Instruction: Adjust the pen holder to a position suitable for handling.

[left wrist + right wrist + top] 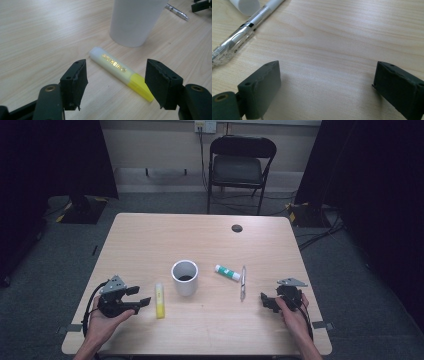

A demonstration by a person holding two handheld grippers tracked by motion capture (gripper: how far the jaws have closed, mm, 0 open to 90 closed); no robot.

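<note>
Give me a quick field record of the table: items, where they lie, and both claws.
cup: white cup, upright, mid-table
highlighter: yellow highlighter lying flat, left of the cup, apart from it
glue stick: green-capped glue stick lying right of the cup
pen: clear pen lying beside the glue stick
left claw: left claw open, jaws either side of the highlighter, not touching it
right claw: right claw open, nothing between the jaws

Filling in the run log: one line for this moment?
left hand-held gripper: open, above highlighter | right hand-held gripper: open, empty | cup: upright
</note>
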